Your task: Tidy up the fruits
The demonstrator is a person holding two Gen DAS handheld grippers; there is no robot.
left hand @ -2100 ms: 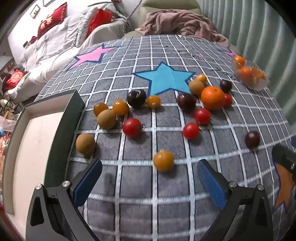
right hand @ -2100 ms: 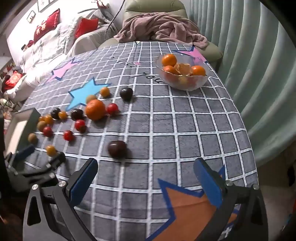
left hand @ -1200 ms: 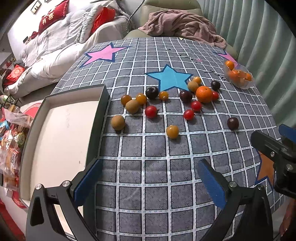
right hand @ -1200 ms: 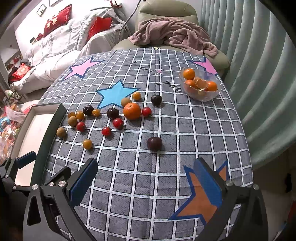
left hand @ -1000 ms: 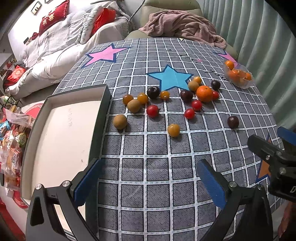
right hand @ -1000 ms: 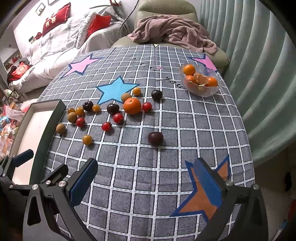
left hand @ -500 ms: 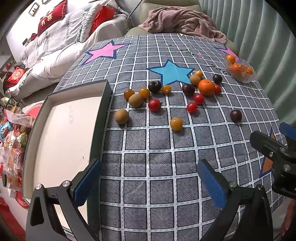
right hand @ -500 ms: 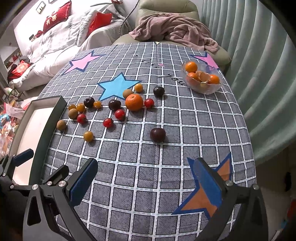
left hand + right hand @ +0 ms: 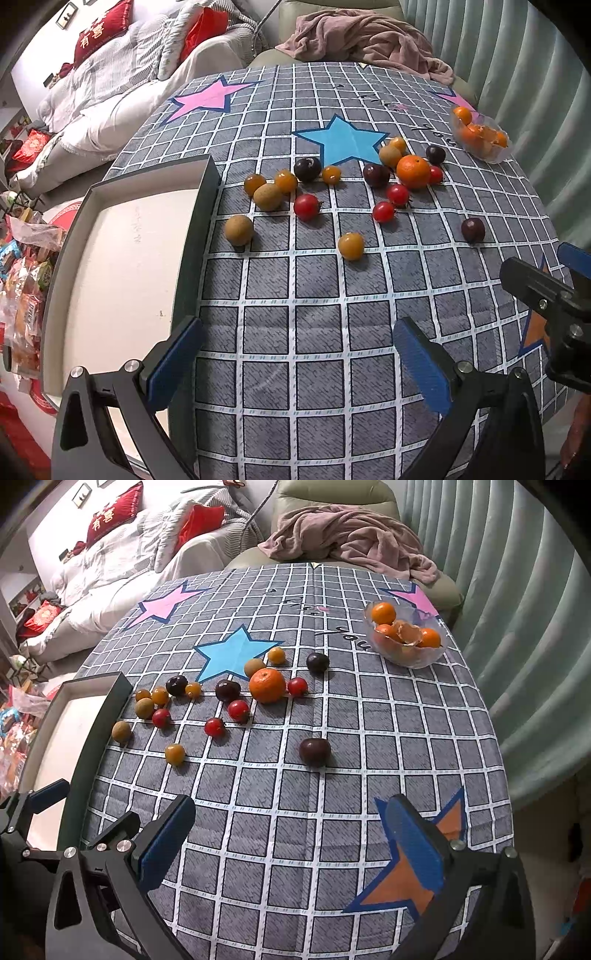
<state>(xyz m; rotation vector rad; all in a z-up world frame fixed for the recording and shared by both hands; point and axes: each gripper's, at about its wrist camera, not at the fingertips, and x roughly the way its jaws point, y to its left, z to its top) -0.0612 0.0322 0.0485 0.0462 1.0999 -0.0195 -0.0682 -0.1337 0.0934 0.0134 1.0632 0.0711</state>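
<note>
Several small fruits lie loose on the grey checked tablecloth (image 9: 295,288): an orange (image 9: 413,171) (image 9: 267,685), red tomatoes (image 9: 306,206), yellow tomatoes (image 9: 351,246), dark plums (image 9: 472,229) (image 9: 314,751) and brown longans (image 9: 239,229). A white tray with a dark rim (image 9: 192,236) sits at the table's left edge. My left gripper (image 9: 295,362) is open and empty above the near cloth, beside the tray. My right gripper (image 9: 291,845) is open and empty, near the front edge; the nearest plum lies ahead of it.
A glass bowl (image 9: 406,637) with oranges and peel stands at the far right of the table. An armchair with a pink blanket (image 9: 343,535) is behind the table, a curtain (image 9: 517,627) on the right. Snack packets (image 9: 22,266) lie on the floor at left.
Both grippers have pulled back and risen from the fruits over two seconds, then eased slightly forward. Both stay open. No fruit has moved.
</note>
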